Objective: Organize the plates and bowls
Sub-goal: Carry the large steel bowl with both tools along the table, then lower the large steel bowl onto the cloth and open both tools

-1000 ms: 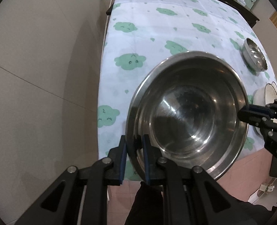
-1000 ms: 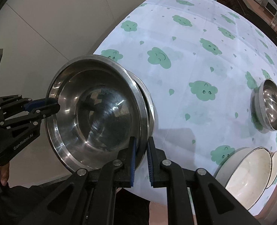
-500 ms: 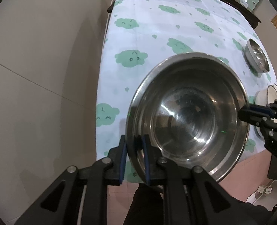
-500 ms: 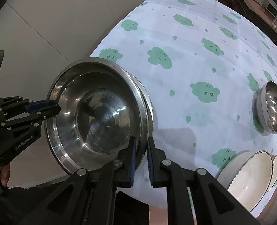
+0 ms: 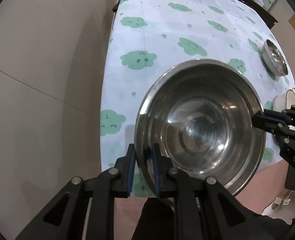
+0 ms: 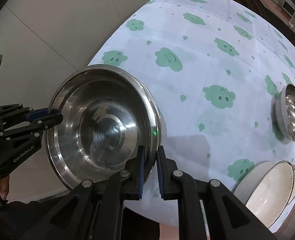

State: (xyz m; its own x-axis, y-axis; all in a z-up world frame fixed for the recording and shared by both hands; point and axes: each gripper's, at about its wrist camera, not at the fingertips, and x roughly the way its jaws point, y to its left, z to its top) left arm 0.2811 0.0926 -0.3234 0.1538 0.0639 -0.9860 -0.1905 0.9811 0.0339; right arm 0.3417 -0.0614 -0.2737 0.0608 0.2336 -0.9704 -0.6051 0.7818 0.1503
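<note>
Left gripper [image 5: 143, 168] fingers clamped on the near rim of the steel bowl [image 5: 203, 128]; right gripper [image 6: 149, 172] fingers clamped on the opposite rim. Probably a two-point hold to keep the big bowl, apparently a nested pair, level above the counter [image 6: 197, 40] edge. Small steel bowl [image 6: 293, 112] well apart; white bowls [image 6: 267, 184] near the right, the likeliest obstruction.

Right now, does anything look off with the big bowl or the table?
Nothing is spilled or damaged. The big steel bowl is held tilted over the table's near edge by both grippers, left and right, pinching opposite rims; in the right view it looks like two nested bowls.
</note>
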